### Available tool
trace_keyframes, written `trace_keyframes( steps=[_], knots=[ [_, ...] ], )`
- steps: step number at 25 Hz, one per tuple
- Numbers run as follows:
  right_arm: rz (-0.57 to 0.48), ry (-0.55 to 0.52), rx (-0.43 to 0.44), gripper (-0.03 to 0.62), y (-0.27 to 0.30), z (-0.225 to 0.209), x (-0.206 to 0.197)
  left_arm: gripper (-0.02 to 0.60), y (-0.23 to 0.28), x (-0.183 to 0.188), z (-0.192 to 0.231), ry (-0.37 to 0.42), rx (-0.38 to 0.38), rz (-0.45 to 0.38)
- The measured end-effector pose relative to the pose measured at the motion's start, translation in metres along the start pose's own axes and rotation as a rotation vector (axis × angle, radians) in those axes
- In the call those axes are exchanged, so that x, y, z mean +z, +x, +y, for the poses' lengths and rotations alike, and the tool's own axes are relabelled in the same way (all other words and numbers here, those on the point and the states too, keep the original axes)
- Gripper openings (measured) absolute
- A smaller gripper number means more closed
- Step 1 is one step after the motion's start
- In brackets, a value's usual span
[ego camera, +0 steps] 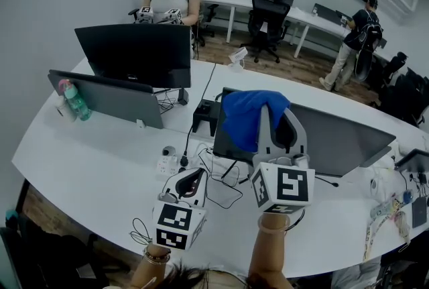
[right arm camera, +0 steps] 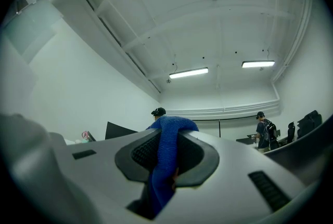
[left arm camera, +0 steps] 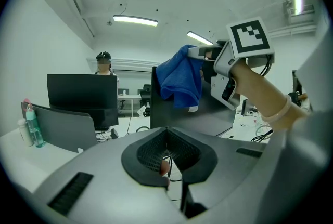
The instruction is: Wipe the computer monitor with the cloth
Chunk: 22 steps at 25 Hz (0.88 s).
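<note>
Here, the right gripper's (right arm camera: 171, 156) jaws are clamped on the one blue cloth (ego camera: 244, 117), which hangs lengthwise down over the top left end of the computer monitor (ego camera: 335, 140). The monitor's long axis runs across the bench (ego camera: 87, 160). The left gripper's (left arm camera: 167, 159) jaws are together, holding nothing.

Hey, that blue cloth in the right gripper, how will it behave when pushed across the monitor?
Probably floppy: the blue cloth drapes limply over the right gripper. Likely light, since one pinch holds it. Pushed along the monitor, it may bunch rather than stay flat.
</note>
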State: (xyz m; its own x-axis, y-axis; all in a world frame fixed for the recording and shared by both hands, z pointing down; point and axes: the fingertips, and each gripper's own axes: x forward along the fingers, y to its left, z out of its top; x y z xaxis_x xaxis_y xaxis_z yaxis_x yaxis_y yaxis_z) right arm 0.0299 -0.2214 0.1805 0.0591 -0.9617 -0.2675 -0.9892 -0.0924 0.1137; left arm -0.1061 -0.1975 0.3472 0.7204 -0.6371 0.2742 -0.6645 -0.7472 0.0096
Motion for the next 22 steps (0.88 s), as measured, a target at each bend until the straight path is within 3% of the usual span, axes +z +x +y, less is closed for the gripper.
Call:
trace_keyframes(
  steps=[22],
  knots=[
    [0.005, 0.018, 0.011, 0.064, -0.01, -0.036, -0.004, 0.009, 0.019, 0.002, -0.04, 0.003, -0.008, 0.006]
  ],
)
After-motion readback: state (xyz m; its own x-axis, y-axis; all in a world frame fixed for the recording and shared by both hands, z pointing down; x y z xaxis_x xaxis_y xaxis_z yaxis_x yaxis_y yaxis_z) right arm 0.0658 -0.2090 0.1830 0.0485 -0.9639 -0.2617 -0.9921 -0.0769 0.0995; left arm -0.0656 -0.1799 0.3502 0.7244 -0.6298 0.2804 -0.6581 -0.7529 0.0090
